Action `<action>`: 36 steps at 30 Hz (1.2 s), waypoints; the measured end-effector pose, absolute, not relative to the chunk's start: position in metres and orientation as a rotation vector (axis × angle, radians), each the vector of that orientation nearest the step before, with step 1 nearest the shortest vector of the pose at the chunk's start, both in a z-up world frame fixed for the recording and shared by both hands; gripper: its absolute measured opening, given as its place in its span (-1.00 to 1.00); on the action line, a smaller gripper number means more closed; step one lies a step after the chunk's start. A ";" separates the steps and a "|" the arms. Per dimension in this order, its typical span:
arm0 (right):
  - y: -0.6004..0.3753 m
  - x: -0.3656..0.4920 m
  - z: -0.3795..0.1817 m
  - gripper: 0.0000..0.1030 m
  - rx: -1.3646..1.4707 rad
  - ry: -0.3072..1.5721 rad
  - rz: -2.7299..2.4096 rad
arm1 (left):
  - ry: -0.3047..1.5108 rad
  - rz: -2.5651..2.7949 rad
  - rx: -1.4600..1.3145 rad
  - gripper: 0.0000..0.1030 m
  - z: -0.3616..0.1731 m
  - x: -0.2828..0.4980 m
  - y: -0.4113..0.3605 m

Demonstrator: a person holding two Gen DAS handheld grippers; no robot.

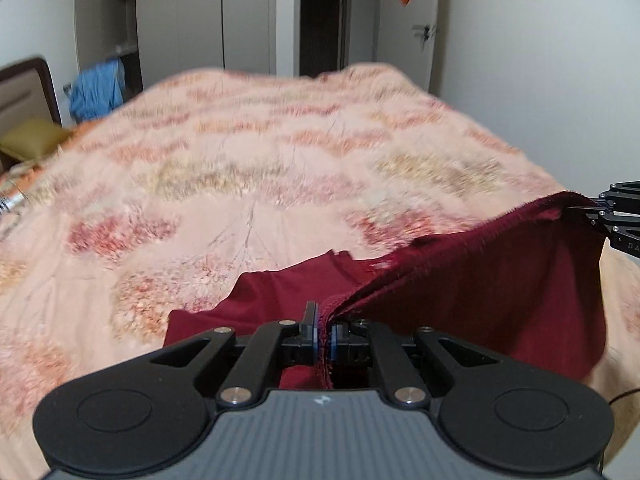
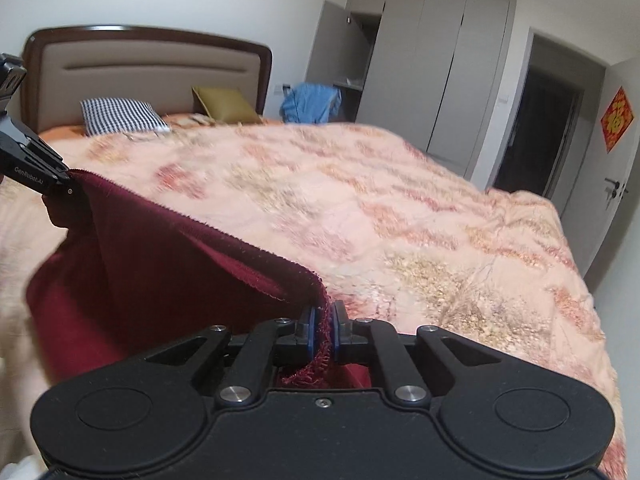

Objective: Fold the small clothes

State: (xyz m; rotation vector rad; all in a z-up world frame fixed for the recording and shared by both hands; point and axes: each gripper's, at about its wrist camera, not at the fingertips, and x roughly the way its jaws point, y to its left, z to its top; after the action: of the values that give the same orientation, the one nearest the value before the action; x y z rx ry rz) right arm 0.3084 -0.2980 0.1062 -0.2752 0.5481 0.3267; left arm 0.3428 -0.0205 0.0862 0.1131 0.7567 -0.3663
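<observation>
Left gripper (image 1: 325,338) clamped on frayed edge of dark red cloth (image 1: 480,280); right gripper (image 2: 323,334) pinches the same edge at the other corner. Cloth stretched between them, lifted, lower part sagging onto the peach floral bedspread (image 1: 240,160). Wide bare bedspread ahead of both grippers. Far end: headboard (image 2: 148,64), checked pillow (image 2: 120,116), olive cushion (image 2: 224,106), blue garment (image 2: 312,104) beside bed. Grey wardrobe (image 2: 436,72), one door ajar, dark doorway (image 2: 536,128), red wall decoration (image 2: 616,118). Bed edge drops off at right.
</observation>
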 end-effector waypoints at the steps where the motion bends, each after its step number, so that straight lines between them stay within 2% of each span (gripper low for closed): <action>1: -0.299 0.322 0.099 -0.84 -0.277 0.566 0.329 | 0.780 -0.368 0.107 -0.89 0.078 0.360 -0.021; 8: -0.296 0.389 0.051 -0.82 -0.292 0.660 0.351 | 0.895 -0.373 0.060 -0.89 0.020 0.431 -0.016; 16: -0.298 0.415 0.023 -0.80 -0.266 0.703 0.368 | 0.955 -0.388 0.019 -0.89 -0.012 0.457 -0.009; 18: -0.300 0.417 0.018 -0.75 -0.251 0.712 0.364 | 0.959 -0.395 0.017 -0.88 -0.015 0.459 -0.010; 19: -0.302 0.418 0.016 -0.65 -0.243 0.718 0.358 | 0.961 -0.398 0.013 -0.88 -0.015 0.460 -0.010; 20: -0.303 0.418 0.014 -0.59 -0.236 0.722 0.347 | 0.962 -0.399 0.004 -0.82 -0.015 0.461 -0.010; 22: -0.308 0.419 0.010 -0.19 -0.209 0.724 0.335 | 0.974 -0.409 -0.029 -0.35 -0.015 0.464 -0.007; 23: -0.312 0.418 0.009 -0.06 -0.189 0.723 0.329 | 0.975 -0.419 -0.061 0.24 -0.015 0.465 -0.003; 24: -0.316 0.418 0.009 0.26 -0.169 0.719 0.319 | 0.971 -0.428 -0.099 0.56 -0.013 0.466 0.001; 25: -0.319 0.416 0.008 0.42 -0.150 0.710 0.307 | 0.963 -0.434 -0.132 0.61 -0.011 0.466 0.004; 26: -0.323 0.413 0.009 0.67 -0.133 0.697 0.299 | 0.953 -0.433 -0.155 0.63 -0.008 0.465 0.008; 27: -0.327 0.411 0.010 0.78 -0.114 0.686 0.293 | 0.939 -0.426 -0.169 0.69 -0.004 0.465 0.011; 29: -0.332 0.402 0.012 0.81 -0.082 0.664 0.292 | 0.885 -0.386 -0.170 0.84 0.004 0.459 0.017; 31: -0.332 0.389 0.013 0.97 -0.084 0.637 0.327 | 0.825 -0.371 -0.133 0.88 0.010 0.450 0.019; 36: -0.317 0.377 -0.006 0.98 -0.237 0.657 0.328 | 0.749 -0.465 0.037 0.99 -0.005 0.413 -0.002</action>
State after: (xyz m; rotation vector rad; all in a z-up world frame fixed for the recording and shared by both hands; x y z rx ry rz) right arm 0.3768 -0.3165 -0.0063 -0.2375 0.6573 0.3277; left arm 0.4134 -0.0020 -0.0046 0.0367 0.7486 -0.4651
